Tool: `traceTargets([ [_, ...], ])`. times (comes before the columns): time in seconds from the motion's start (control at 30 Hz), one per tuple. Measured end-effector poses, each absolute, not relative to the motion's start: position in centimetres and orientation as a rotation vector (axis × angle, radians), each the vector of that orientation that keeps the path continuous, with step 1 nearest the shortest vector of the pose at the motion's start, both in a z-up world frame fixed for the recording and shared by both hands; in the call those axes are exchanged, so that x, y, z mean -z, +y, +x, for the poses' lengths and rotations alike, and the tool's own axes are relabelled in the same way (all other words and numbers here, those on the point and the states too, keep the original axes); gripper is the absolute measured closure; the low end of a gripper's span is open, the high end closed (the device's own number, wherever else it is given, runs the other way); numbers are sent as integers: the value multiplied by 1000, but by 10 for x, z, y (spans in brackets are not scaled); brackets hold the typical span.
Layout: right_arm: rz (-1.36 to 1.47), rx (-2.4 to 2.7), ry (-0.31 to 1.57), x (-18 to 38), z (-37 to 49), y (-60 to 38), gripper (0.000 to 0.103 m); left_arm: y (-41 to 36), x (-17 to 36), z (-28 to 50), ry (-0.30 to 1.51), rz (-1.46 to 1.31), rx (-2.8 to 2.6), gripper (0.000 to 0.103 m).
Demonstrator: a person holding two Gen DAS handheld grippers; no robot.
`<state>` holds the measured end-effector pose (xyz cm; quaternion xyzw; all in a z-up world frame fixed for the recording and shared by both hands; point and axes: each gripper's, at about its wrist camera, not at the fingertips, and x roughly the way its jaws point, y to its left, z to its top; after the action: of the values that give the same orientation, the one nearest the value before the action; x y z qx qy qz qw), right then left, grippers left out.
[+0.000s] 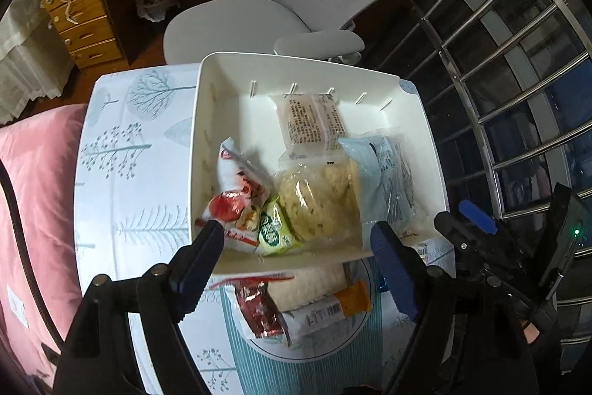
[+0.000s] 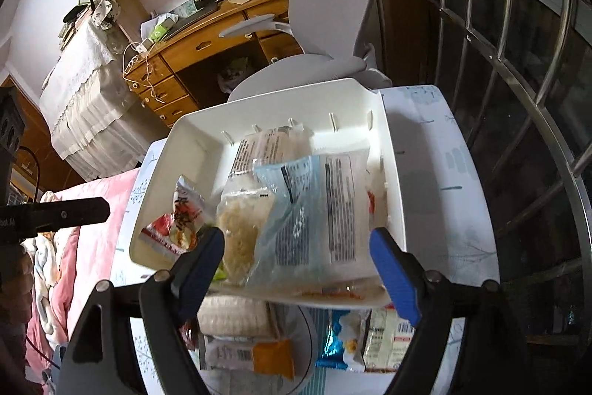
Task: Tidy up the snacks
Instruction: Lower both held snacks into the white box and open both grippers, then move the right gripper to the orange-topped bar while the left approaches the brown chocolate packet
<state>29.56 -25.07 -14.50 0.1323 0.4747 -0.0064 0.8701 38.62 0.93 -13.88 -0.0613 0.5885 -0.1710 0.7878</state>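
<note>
left gripper [image 1: 296, 239] jaws wide apart over white bin [image 1: 222, 69], nothing between them, bin holds snack packs, red one [image 1: 236, 198], green one [image 1: 273, 228], more packs on plate [image 1: 355, 332] below

Small table [image 1: 111, 173] under a pale tree-print cloth, mid-frame.
Bearing a white bin [image 1: 199, 143] of snack packets across its upper middle; below that, at lower centre, a round plate [image 1: 355, 332] with more packets; blue packet [image 2: 333, 339] lying beside the plate.
</note>
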Motion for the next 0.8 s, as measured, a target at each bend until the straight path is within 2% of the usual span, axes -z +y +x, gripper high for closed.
traceTargets([
  [0.47, 396, 7, 998, 130, 233, -271, 21, 23, 112, 291, 1217, -172, 274, 22],
  [0.8, 442, -51, 1050, 135, 201, -271, 21, 34, 113, 230, 1198, -237, 198, 21],
])
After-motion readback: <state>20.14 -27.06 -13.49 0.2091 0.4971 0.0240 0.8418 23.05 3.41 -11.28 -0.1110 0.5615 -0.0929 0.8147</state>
